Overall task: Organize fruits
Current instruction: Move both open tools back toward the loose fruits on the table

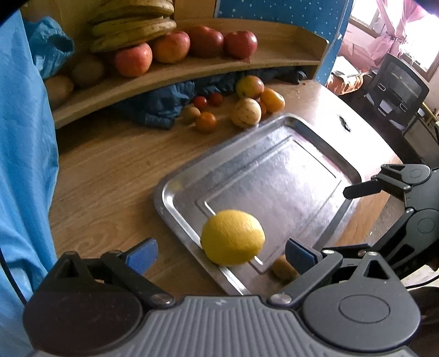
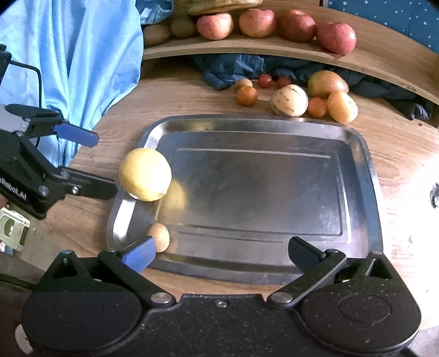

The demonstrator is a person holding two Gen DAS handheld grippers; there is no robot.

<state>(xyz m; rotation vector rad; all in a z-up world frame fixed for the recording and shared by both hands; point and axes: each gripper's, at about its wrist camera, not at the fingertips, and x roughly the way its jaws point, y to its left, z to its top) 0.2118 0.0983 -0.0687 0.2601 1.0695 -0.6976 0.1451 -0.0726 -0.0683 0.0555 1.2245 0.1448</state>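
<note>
A yellow lemon (image 1: 232,237) rests on the near left corner of a steel tray (image 1: 274,170), half on its rim. My left gripper (image 1: 222,256) is open, with the lemon between its blue pads (image 1: 142,255) and neither pad touching it. A small brown kiwi-like fruit (image 2: 159,236) lies in the tray's near corner, close beside the left pad of my right gripper (image 2: 222,254). That gripper is open over the tray's front edge and holds nothing. In the right wrist view the left gripper (image 2: 90,162) reaches in from the left, toward the lemon (image 2: 145,174).
Loose fruit lies behind the tray: a pale striped melon (image 2: 289,100), a mango (image 2: 328,82), small oranges (image 2: 247,95) and cherry tomatoes (image 2: 264,80). A curved wooden shelf (image 1: 192,74) carries apples (image 1: 133,59) and bananas (image 1: 131,24). Blue cloth (image 1: 24,137) hangs at left.
</note>
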